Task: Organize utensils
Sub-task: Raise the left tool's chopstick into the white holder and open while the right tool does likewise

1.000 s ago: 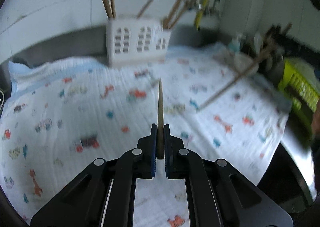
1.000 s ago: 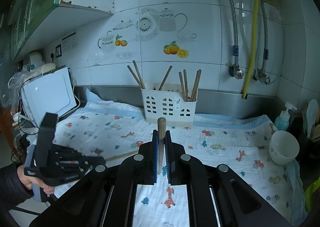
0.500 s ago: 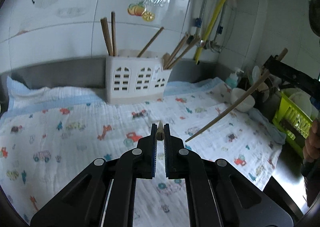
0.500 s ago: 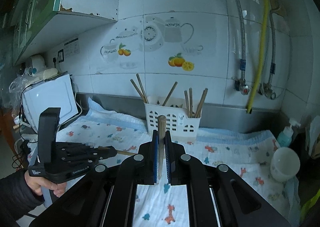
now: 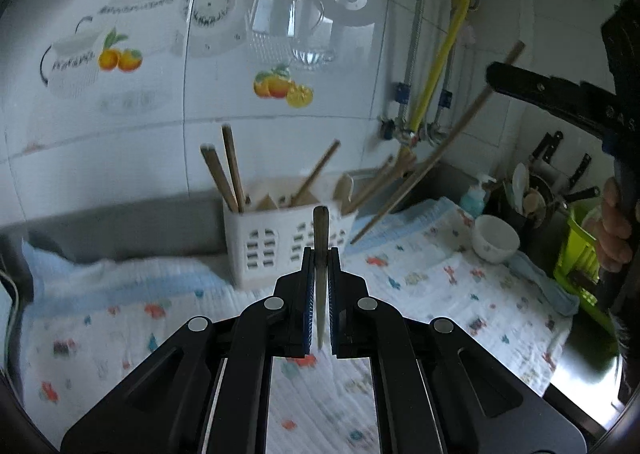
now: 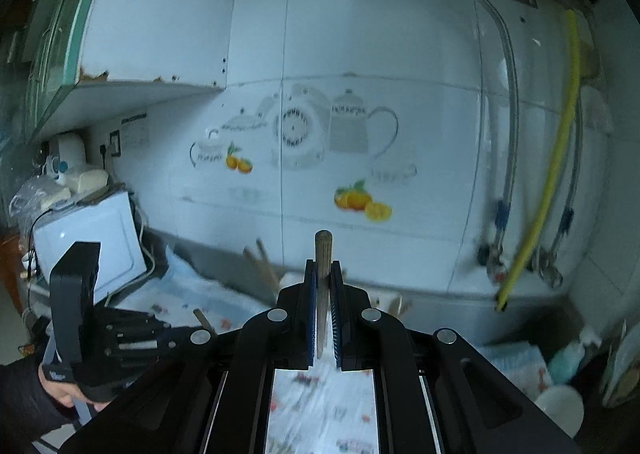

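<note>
No lettering is sharp enough to read anywhere in either view.

Both grippers have tilted upward, their views now mostly wall. The left gripper (image 5: pixel 320 286) has neared the caddy (image 5: pixel 288 242); its chopstick (image 5: pixel 321 250) stands steeper.

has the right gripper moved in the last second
Yes. The right tongs, shut on a chopstick, have tilted upward: the white holder dropped low behind them.
</note>
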Tool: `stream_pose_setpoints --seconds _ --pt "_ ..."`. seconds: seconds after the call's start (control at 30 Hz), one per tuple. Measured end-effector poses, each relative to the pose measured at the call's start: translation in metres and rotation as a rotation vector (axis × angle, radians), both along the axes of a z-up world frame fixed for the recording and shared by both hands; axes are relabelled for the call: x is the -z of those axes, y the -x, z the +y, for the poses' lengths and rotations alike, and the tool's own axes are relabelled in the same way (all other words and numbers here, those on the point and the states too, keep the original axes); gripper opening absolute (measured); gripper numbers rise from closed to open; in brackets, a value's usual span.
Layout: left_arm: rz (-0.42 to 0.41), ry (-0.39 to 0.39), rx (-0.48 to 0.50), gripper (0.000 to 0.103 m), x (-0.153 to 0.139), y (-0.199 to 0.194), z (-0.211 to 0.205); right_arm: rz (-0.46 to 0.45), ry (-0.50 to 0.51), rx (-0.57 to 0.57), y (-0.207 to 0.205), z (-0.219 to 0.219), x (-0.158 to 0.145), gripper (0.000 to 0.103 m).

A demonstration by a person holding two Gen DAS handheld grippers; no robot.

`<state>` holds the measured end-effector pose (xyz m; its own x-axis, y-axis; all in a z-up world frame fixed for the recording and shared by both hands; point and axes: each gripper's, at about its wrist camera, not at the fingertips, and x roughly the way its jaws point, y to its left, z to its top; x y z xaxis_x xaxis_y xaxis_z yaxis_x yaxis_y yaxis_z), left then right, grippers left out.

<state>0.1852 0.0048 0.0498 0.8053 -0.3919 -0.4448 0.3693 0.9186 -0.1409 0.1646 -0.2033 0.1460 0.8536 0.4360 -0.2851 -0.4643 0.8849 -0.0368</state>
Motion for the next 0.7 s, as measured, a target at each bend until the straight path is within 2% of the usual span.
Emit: stream_pose_setpoints --seconds 0.2,0.5,0.7 --pt "-0.049 -0.007 -0.004 0.005 -0.031 -0.02 0.001 -0.027 0.026 0.026 -0.031 0.006 -0.016 0.006" --pt "-0.227 -0.024 -0.044 0.005 -0.109 -0.042 -0.005 -0.025 0.012 0.088 -0.069 -0.007 -0.018 0.006" --pt "-0.295 -0.071 -0.109 0.005 -0.128 -0.07 -0.014 0.005 0.032 0.106 -0.096 -0.01 -0.005 0.006"
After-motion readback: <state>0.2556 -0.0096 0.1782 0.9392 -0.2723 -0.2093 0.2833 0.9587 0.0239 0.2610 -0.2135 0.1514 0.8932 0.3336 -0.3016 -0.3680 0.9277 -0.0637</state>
